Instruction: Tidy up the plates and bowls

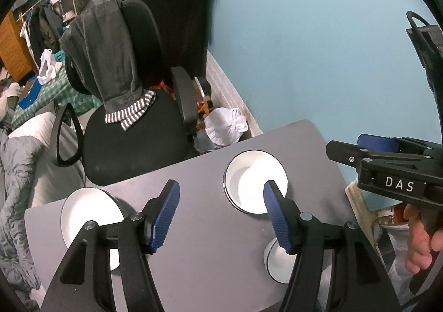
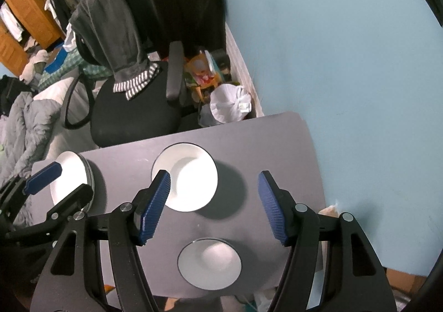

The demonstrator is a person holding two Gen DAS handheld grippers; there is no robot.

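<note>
Right wrist — white bowl (image 2: 209,262), seemingly black-rimmed.

The left tongs (image 1: 221,201) point down and forward, and their two blue fingers (image 1: 163,215) stand wide apart with nothing between them. The right tongs (image 2: 214,201) point down too, with their blue fingers (image 2: 271,206) just as wide apart and nothing held. In the left view the right tongs show at the right edge, and a bare hand (image 1: 420,240) wraps around their black handle from below.
</note>
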